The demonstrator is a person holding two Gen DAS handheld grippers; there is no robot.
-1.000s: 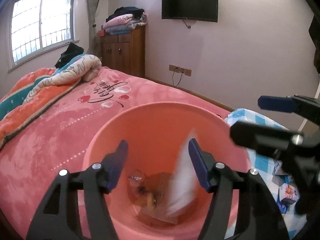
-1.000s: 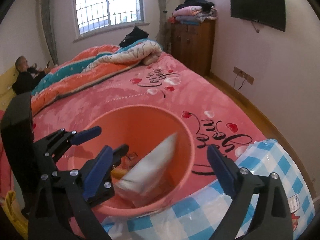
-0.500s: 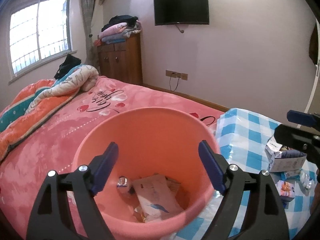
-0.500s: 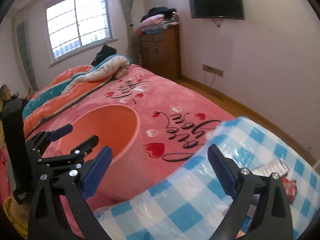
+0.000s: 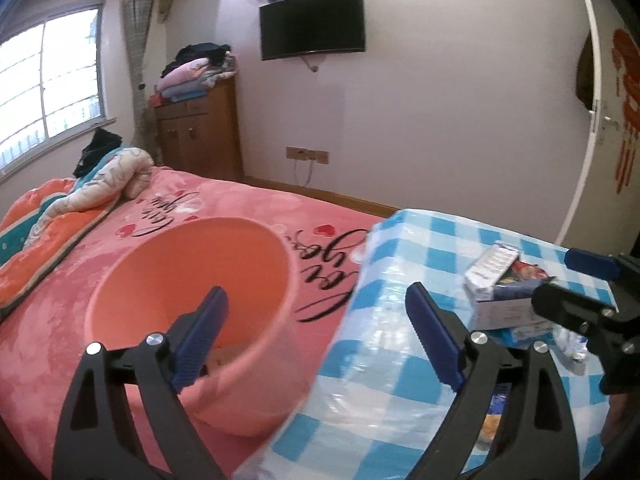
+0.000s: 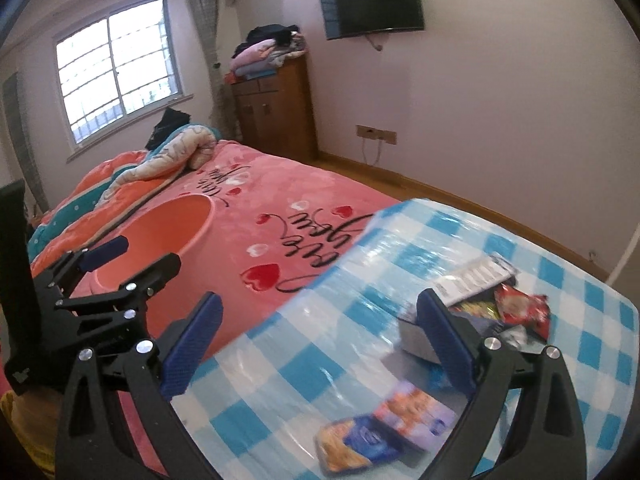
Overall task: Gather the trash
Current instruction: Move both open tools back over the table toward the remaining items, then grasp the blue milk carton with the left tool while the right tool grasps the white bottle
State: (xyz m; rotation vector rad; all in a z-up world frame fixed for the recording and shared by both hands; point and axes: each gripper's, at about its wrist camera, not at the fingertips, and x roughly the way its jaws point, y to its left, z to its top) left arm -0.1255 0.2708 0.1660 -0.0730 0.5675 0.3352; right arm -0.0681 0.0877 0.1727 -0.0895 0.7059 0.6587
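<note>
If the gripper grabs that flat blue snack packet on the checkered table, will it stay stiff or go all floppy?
Probably floppy: the snack packet lies flat like thin film. It is likely light, and may slide, since the checkered table cover looks glossy. The right gripper has its jaws open.

Left gripper (image 5: 316,336): fingers (image 5: 200,332) spread wide, nothing between the blue pads. Right gripper (image 6: 320,344): fingers (image 6: 448,340) likewise wide apart, gap unoccupied. Each gripper shows at the edge of the other's view, the right one beyond the left's right finger, its fingers also parted.
</note>
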